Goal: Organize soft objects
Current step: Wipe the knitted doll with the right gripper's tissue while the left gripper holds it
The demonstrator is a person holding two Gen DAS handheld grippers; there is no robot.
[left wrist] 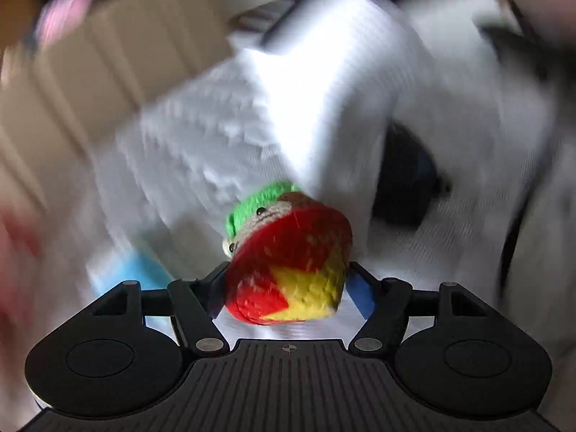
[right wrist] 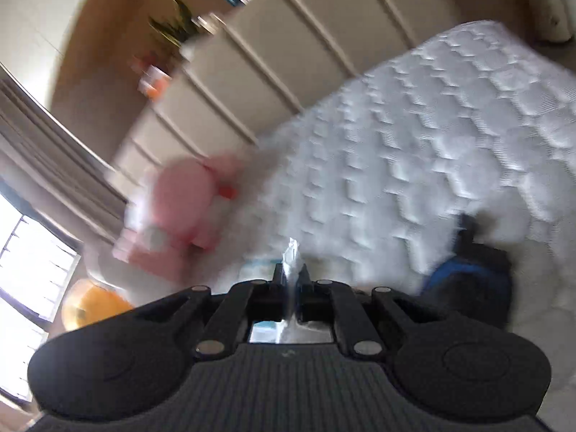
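My left gripper (left wrist: 288,280) is shut on a knitted toy (left wrist: 288,270) with a red and yellow body, a beige face and a green cap; the toy hangs above a white quilted mattress (left wrist: 223,136). In the right wrist view, my right gripper (right wrist: 291,277) is shut on a thin, pale, crinkled piece of plastic or fabric (right wrist: 291,262) that sticks up between its jaws; what it belongs to is hidden. A pink plush toy (right wrist: 180,216) lies on the mattress (right wrist: 414,136) ahead and to the left. An orange plush (right wrist: 93,306) sits at the lower left.
A beige padded headboard (right wrist: 273,68) borders the mattress. A dark blue and black object (right wrist: 471,284) lies on the bed at the right, also seen as a dark object (left wrist: 403,187). A plant (right wrist: 176,25) stands behind the headboard, and a window (right wrist: 28,270) is at the left. Both views are motion-blurred.
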